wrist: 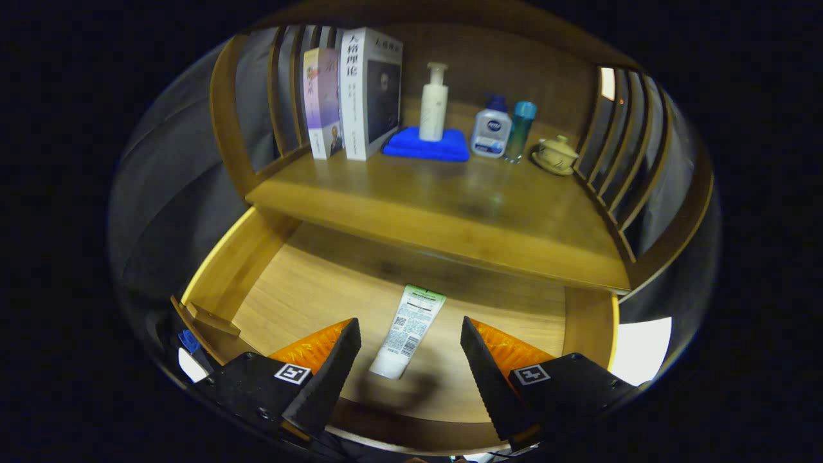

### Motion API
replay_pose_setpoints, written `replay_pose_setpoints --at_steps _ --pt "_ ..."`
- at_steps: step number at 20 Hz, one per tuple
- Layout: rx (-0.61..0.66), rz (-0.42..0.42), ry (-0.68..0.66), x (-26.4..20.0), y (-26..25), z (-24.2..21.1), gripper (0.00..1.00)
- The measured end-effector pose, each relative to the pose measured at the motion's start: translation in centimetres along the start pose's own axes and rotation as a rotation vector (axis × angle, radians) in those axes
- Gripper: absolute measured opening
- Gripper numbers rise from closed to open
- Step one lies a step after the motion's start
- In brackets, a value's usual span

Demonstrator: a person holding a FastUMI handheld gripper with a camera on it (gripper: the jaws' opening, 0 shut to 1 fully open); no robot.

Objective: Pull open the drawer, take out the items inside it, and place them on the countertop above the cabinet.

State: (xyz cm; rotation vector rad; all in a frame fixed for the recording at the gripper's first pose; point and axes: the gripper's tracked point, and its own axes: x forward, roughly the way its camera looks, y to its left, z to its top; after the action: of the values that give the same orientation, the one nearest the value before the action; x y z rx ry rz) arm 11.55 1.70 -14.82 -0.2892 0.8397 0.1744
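The wooden drawer (283,289) is pulled out below the countertop (443,212). A white tube with a green end (408,331) lies flat on the drawer floor, its cap pointing toward me. My gripper (410,328) hovers open above the drawer, and the tube lies between its two fingers, apart from both. The far end of the tube reaches toward the shadow under the countertop's front edge.
On the countertop stand two books (353,96), a pump bottle (434,103) on a folded blue cloth (425,145), a small blue-capped bottle (491,128), a teal tumbler (521,128) and a lidded ceramic cup (554,154). Slatted wooden rails (617,148) flank both sides.
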Motion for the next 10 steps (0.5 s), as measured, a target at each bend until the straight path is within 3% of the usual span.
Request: replay_pose_setpoints --at_steps 6,10 --pt "-0.014 -0.038 0.157 4.6 -0.3 -1.9 0.98" --pt "0.036 0.013 0.264 6.0 0.8 -3.7 0.99"
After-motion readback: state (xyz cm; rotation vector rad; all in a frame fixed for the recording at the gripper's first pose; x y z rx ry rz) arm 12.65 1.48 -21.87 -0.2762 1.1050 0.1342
